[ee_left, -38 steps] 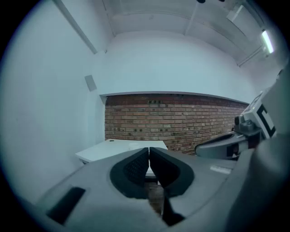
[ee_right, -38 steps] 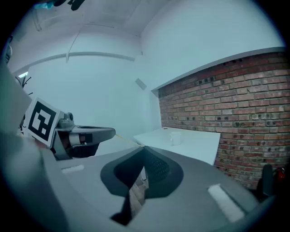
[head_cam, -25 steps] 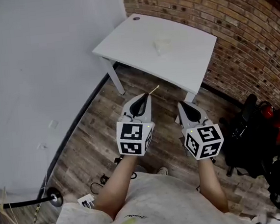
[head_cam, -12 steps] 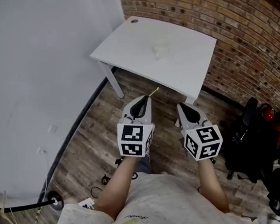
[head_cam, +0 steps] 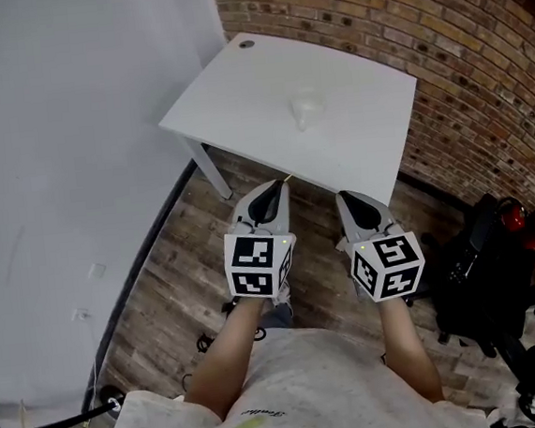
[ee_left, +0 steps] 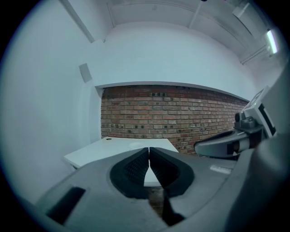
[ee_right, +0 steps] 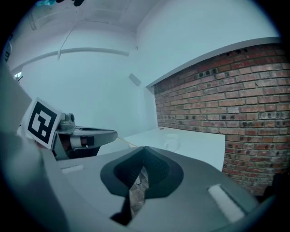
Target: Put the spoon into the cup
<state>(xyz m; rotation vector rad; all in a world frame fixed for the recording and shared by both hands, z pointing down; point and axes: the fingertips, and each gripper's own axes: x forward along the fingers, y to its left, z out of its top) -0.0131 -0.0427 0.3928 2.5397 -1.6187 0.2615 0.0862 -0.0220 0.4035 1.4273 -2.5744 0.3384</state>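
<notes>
Left hand-held gripper (head_cam: 270, 194): jaws pinching spoon (head_cam: 287, 178), whose thin end juts toward the surface (head_cam: 237, 89).
Right hand-held gripper (head_cam: 351, 205): pressed together, empty.
Cup (head_cam: 306, 111): upright mid-surface, well apart.
Handling: approach above the rim, tip the spoon downward, release inside.

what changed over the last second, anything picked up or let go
The person moved toward the white table. Its near edge now lies just ahead of the gripper tips, where a strip of floor showed before, and the cup on it is closer. Nothing was grasped or released. The left gripper stays shut on the thin spoon, and the right gripper stays shut and empty beside it.
</notes>
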